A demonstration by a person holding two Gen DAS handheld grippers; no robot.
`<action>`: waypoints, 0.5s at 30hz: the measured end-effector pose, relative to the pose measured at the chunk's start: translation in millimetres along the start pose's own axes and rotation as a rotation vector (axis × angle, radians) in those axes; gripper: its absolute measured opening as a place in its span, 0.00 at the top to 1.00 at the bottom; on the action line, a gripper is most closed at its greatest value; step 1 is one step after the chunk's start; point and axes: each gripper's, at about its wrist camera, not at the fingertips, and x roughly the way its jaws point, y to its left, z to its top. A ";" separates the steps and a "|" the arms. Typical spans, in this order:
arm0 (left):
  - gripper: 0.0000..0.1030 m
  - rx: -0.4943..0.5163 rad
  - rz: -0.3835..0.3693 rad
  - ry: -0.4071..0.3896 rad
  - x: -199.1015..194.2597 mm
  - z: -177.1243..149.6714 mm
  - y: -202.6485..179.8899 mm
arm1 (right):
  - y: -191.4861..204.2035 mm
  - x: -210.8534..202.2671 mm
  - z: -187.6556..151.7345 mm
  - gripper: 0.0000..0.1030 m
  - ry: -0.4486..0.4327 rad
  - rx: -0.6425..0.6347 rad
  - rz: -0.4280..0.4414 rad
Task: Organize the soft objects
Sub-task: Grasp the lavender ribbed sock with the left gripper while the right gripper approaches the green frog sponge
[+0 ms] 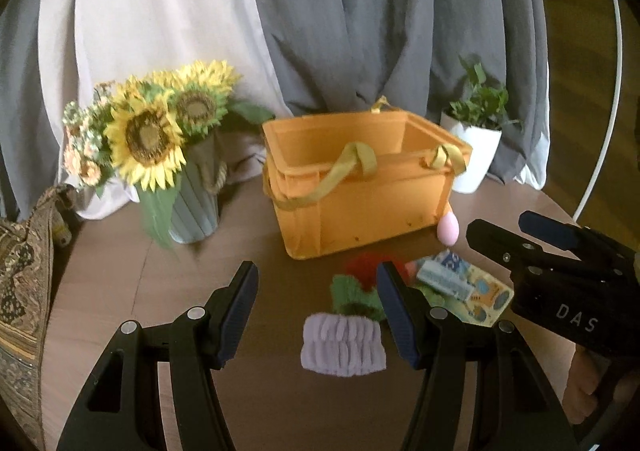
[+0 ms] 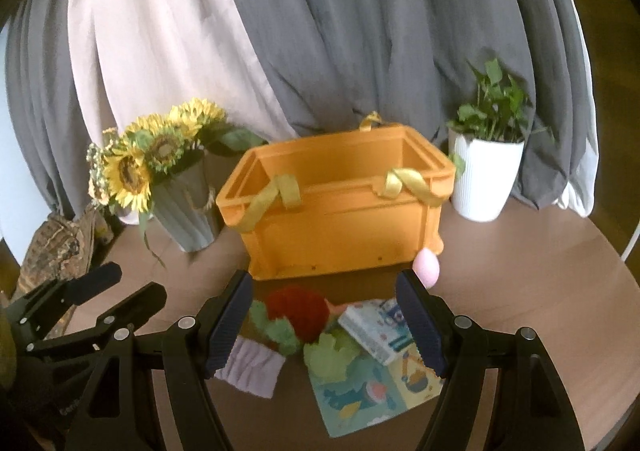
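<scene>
An orange crate (image 1: 360, 207) (image 2: 340, 227) with yellow strap handles stands open on the round brown table. In front of it lies a heap of soft things: a lilac ribbed band (image 1: 344, 345) (image 2: 252, 367), a red and green plush (image 1: 354, 295) (image 2: 298, 311), a small printed packet (image 1: 442, 277) (image 2: 376, 329) and a cartoon cloth sheet (image 1: 486, 297) (image 2: 372, 391). A pink egg-shaped sponge (image 1: 448, 231) (image 2: 427, 267) leans at the crate's right corner. My left gripper (image 1: 316, 267) (image 2: 136, 283) hangs open above the lilac band. My right gripper (image 2: 324, 275) (image 1: 502, 223) hangs open above the plush and packet. Neither holds anything.
A grey vase of sunflowers (image 1: 192, 211) (image 2: 188, 211) stands left of the crate. A white pot with a green plant (image 1: 476, 155) (image 2: 484, 179) stands to its right. Grey and pale curtains hang behind. A patterned bag (image 1: 24, 283) sits at the table's left edge.
</scene>
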 end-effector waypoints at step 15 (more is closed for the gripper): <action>0.41 0.056 -0.054 0.106 36.4 -41.9 4.5 | -2.3 39.0 -44.6 0.28 0.135 0.055 -0.005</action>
